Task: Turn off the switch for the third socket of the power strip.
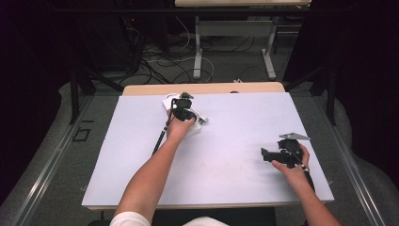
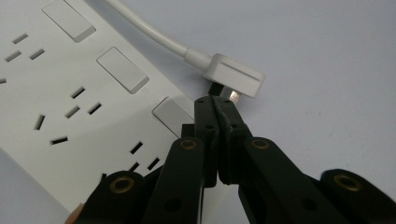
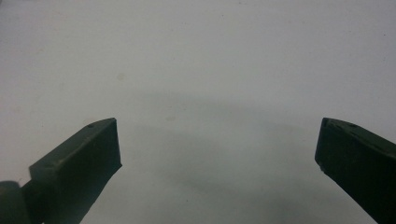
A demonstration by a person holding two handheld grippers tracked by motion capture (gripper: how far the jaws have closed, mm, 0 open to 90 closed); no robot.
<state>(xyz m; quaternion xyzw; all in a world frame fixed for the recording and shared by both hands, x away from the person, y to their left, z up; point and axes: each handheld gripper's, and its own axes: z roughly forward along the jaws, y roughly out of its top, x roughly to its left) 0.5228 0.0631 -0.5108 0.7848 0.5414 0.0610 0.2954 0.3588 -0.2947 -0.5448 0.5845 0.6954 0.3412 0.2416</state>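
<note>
A: Any txt, labels, nos. readable?

B: None. My left gripper sits by the power strip and its white plug; both plain, no brand or markings (only slots and blank switches). The table under my right gripper is bare of print too.

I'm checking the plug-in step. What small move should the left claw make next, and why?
Probably ease the plug toward the nearest socket slots on the power strip. The left claw is shut at the plug's prongs, and the plug lies beside the strip, not inserted.
</note>
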